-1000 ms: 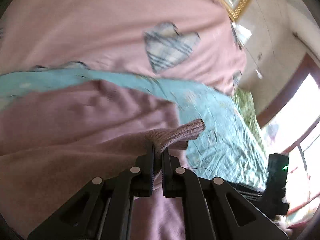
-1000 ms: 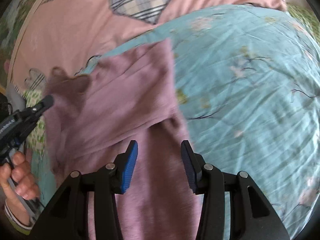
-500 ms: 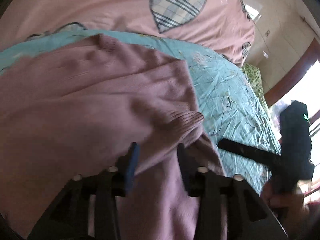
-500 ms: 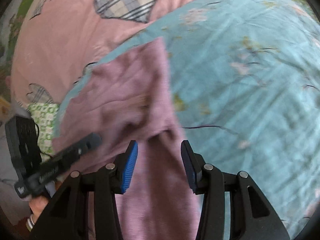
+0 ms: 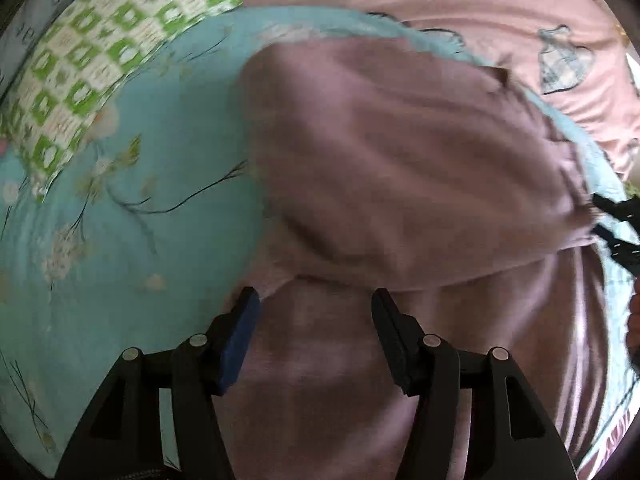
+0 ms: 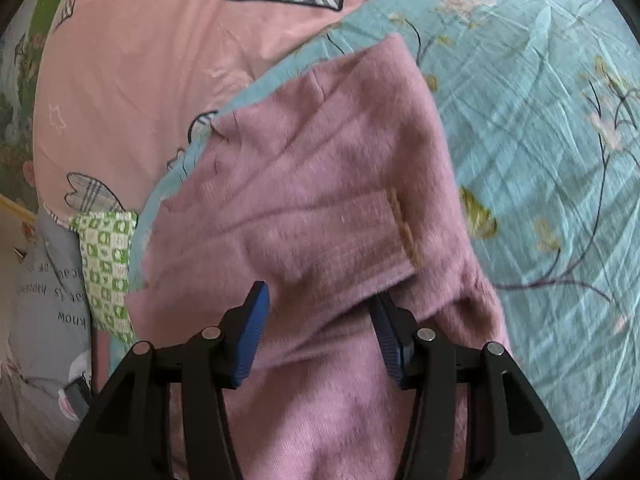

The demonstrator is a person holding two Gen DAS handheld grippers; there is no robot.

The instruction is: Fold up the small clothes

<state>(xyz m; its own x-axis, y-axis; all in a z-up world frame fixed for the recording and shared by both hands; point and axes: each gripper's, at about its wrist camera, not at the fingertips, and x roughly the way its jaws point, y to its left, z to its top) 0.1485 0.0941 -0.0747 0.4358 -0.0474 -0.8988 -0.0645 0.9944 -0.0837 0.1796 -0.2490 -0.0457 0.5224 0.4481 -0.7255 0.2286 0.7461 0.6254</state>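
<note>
A mauve knitted sweater (image 5: 400,168) lies on a turquoise flowered sheet (image 5: 132,208), with a sleeve folded across its body. My left gripper (image 5: 314,320) is open and empty, just above the sweater near its left edge. In the right wrist view the same sweater (image 6: 320,184) shows the folded sleeve with its ribbed cuff (image 6: 404,228) lying on top. My right gripper (image 6: 320,320) is open and empty over the sweater's lower part. The right gripper's tip (image 5: 616,220) shows at the right edge of the left wrist view.
A pink quilt with plaid hearts (image 6: 160,60) lies behind the sheet. A green checked pillow (image 5: 92,72) lies at the far left, and also shows in the right wrist view (image 6: 106,272). A grey cushion with lettering (image 6: 48,292) lies beside it.
My left gripper has let go of the sleeve cuff, opened and swung left. The sleeve now lies folded across the sweater. My right gripper stays open over it.
</note>
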